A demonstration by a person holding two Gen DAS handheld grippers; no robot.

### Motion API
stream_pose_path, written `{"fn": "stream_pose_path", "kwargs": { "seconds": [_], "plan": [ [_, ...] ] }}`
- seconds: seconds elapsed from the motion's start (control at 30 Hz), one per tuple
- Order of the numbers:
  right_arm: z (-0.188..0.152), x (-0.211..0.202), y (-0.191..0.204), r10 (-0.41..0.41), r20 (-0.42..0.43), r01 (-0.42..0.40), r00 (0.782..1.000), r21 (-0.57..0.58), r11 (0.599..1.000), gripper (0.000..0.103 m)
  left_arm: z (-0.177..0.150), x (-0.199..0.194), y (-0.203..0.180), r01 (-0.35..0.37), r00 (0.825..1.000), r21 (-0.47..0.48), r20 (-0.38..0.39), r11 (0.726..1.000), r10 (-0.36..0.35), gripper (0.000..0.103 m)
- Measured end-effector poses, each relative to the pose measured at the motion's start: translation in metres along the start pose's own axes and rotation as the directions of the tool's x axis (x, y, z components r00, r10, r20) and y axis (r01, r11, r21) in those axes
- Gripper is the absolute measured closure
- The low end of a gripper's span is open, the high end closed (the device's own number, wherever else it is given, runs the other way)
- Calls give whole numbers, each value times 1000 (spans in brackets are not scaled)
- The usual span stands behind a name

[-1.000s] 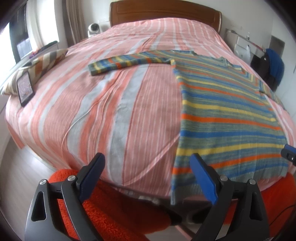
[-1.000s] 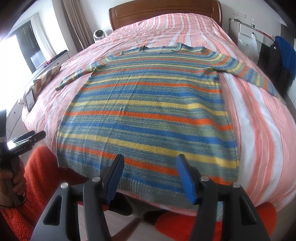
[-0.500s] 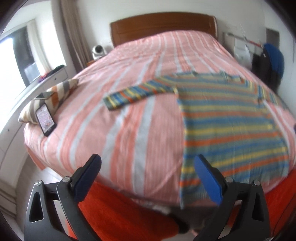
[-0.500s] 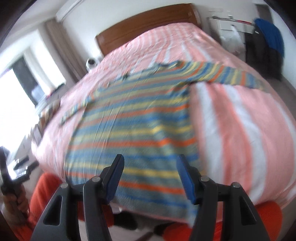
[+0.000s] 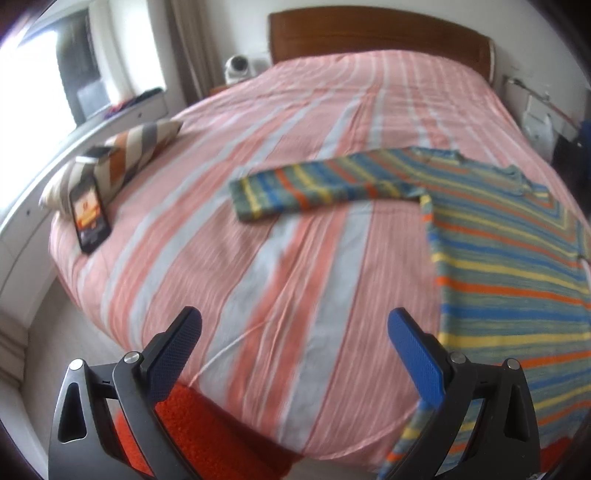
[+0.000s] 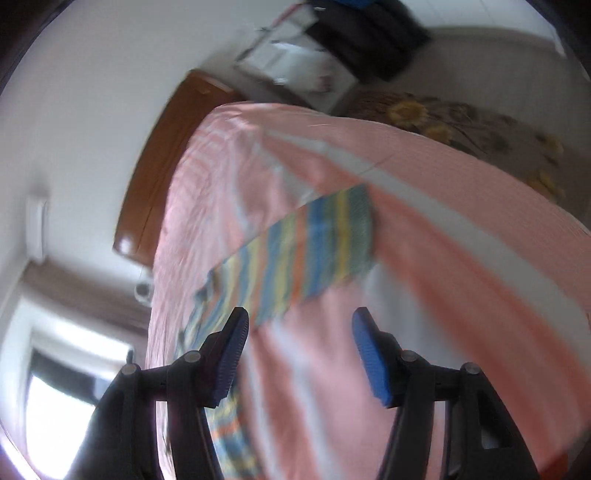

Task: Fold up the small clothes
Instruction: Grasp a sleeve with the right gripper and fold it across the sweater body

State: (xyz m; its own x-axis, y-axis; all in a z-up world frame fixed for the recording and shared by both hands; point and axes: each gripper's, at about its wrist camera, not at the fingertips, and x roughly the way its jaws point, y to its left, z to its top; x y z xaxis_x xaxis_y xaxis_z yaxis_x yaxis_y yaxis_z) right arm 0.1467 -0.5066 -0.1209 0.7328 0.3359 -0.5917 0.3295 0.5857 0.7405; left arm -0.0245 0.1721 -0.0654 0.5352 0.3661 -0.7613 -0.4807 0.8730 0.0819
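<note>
A striped sweater (image 5: 509, 266) in blue, yellow, orange and grey-green lies flat on the bed, its left sleeve (image 5: 317, 188) stretched out to the left. My left gripper (image 5: 293, 354) is open and empty above the near edge of the bed, left of the sweater's body. In the tilted, blurred right wrist view the right sleeve (image 6: 310, 251) lies spread on the bedspread. My right gripper (image 6: 300, 350) is open and empty just short of that sleeve.
The bed has a pink and grey striped cover (image 5: 280, 280) and a wooden headboard (image 5: 376, 33). A striped pillow (image 5: 122, 155) and a phone (image 5: 88, 214) lie at the left edge. An orange rug (image 5: 207, 443) lies below. A floral mat (image 6: 476, 125) lies beside the bed.
My left gripper has moved left and up toward the left sleeve. My right gripper has swung right and rolled over, from the sweater's hem to the right sleeve. Both stay open.
</note>
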Motion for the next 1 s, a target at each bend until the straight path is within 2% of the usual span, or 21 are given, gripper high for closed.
{"fn": "stream_pose_path", "kwargs": {
  "seconds": [0.07,0.23,0.3,0.37,0.43,0.53,0.67,0.7,0.8,0.83,0.97,1.0],
  "plan": [
    [18,18,-13,-5,-8,5,1000,31,1000,44,-7,7,2,-2,1000,-19,-28,1000,1,2],
    [46,56,-29,104,-67,-97,992,89,991,46,-17,27,-1,-21,995,-6,-96,1000,20,2],
    [51,65,-30,126,-82,-118,989,96,988,56,-13,34,-5,-16,994,14,-109,1000,17,2],
    [56,72,-24,130,-113,-122,985,74,990,98,-2,41,-9,-3,994,39,-108,999,7,2],
    [59,67,-5,89,-113,-92,990,-17,996,98,10,45,-11,-2,997,54,-76,999,6,2],
    [57,56,53,58,-89,-74,994,-191,979,98,32,62,-13,-20,1000,61,7,998,20,1],
    [37,62,158,105,-130,-149,986,-395,907,98,38,112,-14,-21,1000,23,7,1000,20,1],
    [23,71,194,124,-161,-184,979,-443,877,98,35,117,-13,-12,1000,14,12,1000,12,0],
    [-17,104,263,147,-256,-263,956,-517,815,98,22,120,-4,34,995,-34,94,999,-31,0],
    [-37,122,287,143,-296,-289,944,-540,791,98,23,120,-2,43,995,-39,92,998,-39,0],
    [-108,185,338,96,-388,-334,917,-612,717,96,21,121,1,75,992,-36,102,997,-71,0],
    [-126,205,345,93,-430,-363,898,-605,709,96,21,122,1,77,992,-36,103,996,-73,0]
  ]
}}
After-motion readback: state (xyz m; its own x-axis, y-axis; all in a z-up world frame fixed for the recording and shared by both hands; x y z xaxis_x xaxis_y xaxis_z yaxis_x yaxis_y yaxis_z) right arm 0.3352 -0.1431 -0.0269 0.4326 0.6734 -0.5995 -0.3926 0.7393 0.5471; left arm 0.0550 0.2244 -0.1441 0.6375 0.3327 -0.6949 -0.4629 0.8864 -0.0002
